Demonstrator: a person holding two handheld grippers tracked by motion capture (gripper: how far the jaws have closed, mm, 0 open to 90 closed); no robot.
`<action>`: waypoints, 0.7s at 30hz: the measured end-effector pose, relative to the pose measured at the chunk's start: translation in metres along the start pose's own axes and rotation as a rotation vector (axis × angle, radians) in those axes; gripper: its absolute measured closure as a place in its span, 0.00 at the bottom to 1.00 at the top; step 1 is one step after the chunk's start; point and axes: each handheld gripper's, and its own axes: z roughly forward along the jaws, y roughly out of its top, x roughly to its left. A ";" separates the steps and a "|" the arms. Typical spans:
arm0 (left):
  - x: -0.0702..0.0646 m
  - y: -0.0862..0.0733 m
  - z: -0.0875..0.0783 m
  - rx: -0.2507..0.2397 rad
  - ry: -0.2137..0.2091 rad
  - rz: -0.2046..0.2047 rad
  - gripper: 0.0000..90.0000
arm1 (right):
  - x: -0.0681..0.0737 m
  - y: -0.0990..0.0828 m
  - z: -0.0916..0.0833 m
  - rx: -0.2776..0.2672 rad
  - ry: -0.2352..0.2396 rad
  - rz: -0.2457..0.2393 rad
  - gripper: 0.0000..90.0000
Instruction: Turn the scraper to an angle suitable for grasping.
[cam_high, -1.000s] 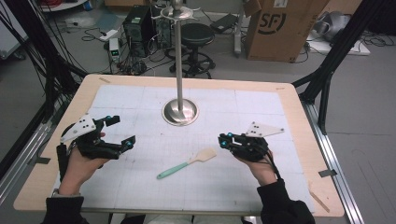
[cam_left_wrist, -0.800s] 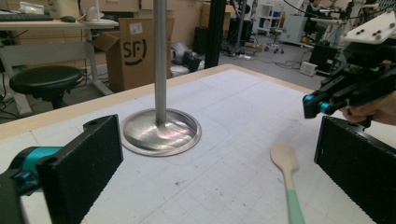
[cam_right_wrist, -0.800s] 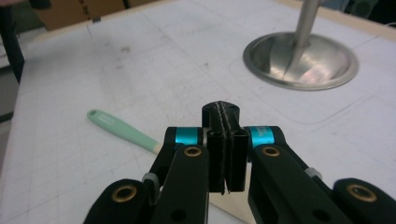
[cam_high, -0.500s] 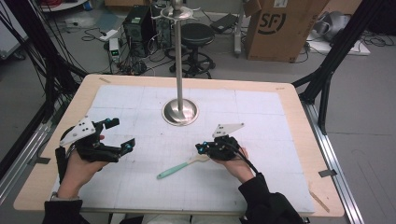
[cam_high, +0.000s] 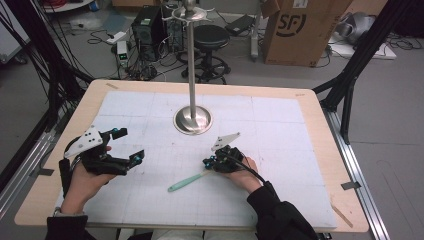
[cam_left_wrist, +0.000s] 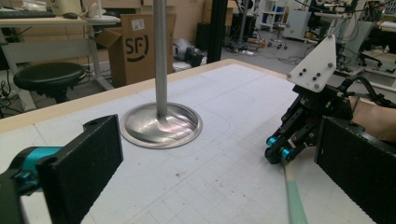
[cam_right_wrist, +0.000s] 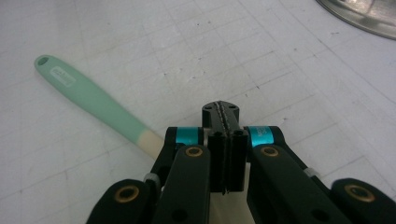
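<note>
high view: spatula (cam_high: 187, 180) handle points near-left; right gripper (cam_high: 209, 163) fingers together, left gripper (cam_high: 131, 145) fingers apart.

This looks like a robotics or engineering lab. The table (cam_high: 320, 125) stands on a bare grey floor inside a black metal frame (cam_high: 350, 75), with bundles of black cables (cam_high: 30, 60) hanging at the left. Behind it sit a computer tower (cam_high: 147, 27), a power strip (cam_high: 121, 50), a black stool (cam_high: 211, 37) and a cardboard shipping box (cam_high: 305, 30). In the left gripper view, more desks (cam_left_wrist: 51, 23) and what seem to be office chairs (cam_left_wrist: 373, 44), rather blurred, stand across the room.
</note>
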 end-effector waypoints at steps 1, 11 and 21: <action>0.000 0.000 -0.001 0.001 0.002 -0.001 0.02 | 0.000 0.000 -0.001 0.004 0.004 0.004 1.00; 0.005 0.000 -0.006 -0.004 0.004 -0.012 0.02 | 0.011 -0.005 -0.010 0.048 -0.017 -0.007 1.00; 0.005 0.002 0.003 0.000 -0.012 -0.011 0.02 | 0.023 -0.031 -0.035 0.041 0.005 0.046 1.00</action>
